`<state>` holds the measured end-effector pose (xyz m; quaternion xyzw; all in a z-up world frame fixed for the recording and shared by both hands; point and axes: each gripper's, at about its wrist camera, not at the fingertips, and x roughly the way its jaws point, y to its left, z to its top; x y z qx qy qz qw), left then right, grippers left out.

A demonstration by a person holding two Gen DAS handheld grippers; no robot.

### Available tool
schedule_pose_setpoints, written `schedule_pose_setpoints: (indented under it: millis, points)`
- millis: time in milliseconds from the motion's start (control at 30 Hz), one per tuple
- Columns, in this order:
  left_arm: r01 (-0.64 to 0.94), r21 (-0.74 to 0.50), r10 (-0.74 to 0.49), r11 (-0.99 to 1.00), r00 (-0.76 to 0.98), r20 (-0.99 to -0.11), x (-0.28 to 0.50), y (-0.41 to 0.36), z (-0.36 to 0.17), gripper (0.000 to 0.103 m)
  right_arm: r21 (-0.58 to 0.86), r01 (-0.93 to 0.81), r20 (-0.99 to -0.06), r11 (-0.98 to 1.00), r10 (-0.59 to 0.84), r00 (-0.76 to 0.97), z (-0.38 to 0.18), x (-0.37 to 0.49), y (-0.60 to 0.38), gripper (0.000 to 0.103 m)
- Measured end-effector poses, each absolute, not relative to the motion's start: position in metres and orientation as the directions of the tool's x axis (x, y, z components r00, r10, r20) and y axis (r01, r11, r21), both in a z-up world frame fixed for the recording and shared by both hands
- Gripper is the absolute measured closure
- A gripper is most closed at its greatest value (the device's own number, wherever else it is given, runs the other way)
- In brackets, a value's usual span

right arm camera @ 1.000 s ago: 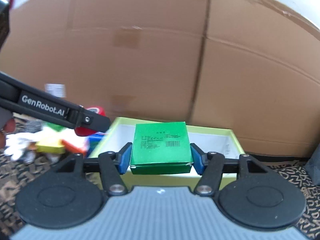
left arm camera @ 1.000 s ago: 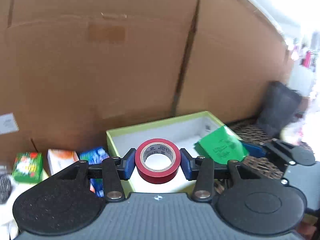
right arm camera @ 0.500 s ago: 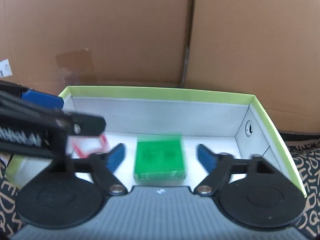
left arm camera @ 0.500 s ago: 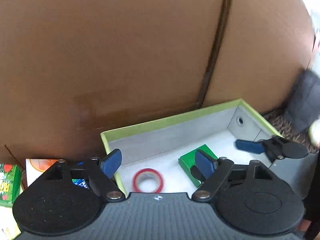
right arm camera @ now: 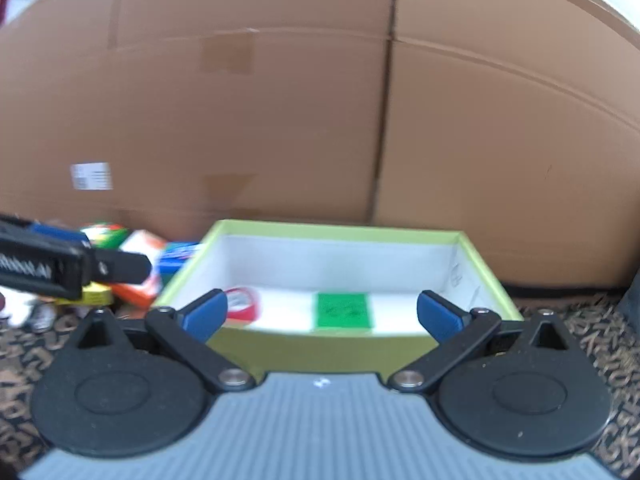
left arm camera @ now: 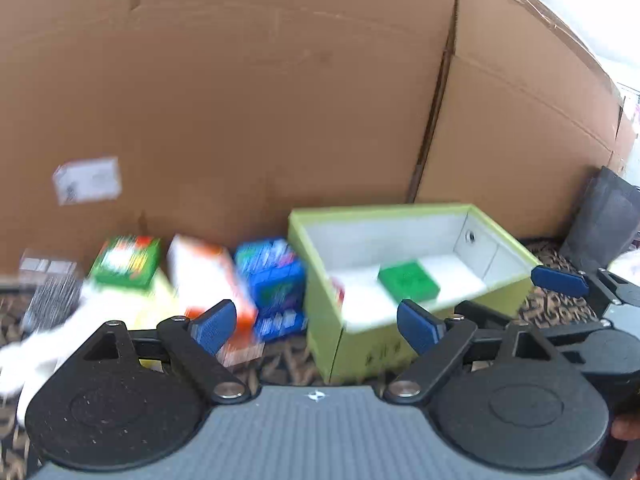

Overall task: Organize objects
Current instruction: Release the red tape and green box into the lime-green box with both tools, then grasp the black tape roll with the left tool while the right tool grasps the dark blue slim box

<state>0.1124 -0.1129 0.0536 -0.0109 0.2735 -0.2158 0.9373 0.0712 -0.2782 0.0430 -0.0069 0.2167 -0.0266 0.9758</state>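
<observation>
A lime-green box (left arm camera: 316, 240) with a white inside stands on the patterned floor. In it lie a small green box (left arm camera: 408, 280) and a red tape roll (left arm camera: 338, 290), the roll mostly hidden by the near wall. The right wrist view shows the lime box (right arm camera: 340, 230) with the green box (right arm camera: 344, 311) in the middle and the tape roll (right arm camera: 242, 304) to its left. My left gripper (left arm camera: 316, 326) hangs in front of the box's left corner, jaws opening, nothing between them. My right gripper (right arm camera: 322, 315) sits before the near wall, jaws opening and empty.
Left of the lime box lie a blue packet (left arm camera: 272, 276), an orange-and-white box (left arm camera: 208, 276) and a green box (left arm camera: 126, 262), with white cloth (left arm camera: 60, 332) nearby. Large cardboard cartons (left arm camera: 280, 100) wall off the back. A dark grey bag (left arm camera: 608, 216) stands at the right.
The left gripper let go of the tape roll and the right let go of the green box; both now lie in the lime box. Both grippers opened wide and drew back.
</observation>
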Motion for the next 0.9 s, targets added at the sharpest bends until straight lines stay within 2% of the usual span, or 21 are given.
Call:
schedule_pose_setpoints:
  millis: [167,333,533,733,900]
  points:
    - [0.310,-0.195,-0.366,0.930,0.754,-0.545,0.081,-0.066,0.034,0.012,0.003,0.021,-0.440,1.000,-0.017,0.898,0.026,0.023,-0.255,0.000]
    - [0.206,-0.191,-0.279,0.960,0.776,-0.565,0.065,-0.028,0.011,0.012,0.061,-0.010,-0.490,0.998,0.039,0.871,0.024,-0.001,-0.229,0.000]
    - [0.056,-0.202,-0.169,0.978,0.779,-0.604,0.074,0.015,-0.014,0.013,0.089,-0.065,-0.543,0.994,0.103,0.834,0.004,-0.013,-0.199,0.000]
    - [0.000,-0.235,-0.149,0.972,0.775,-0.615,0.102,0.033,-0.022,0.014,0.088,-0.112,-0.566,0.990,0.142,0.812,-0.001,-0.014,-0.178,0.000]
    - [0.027,-0.180,-0.137,0.983,0.763,-0.632,0.135,0.024,-0.025,0.029,0.098,-0.119,-0.568,0.988,0.153,0.809,-0.001,-0.011,-0.170,0.000]
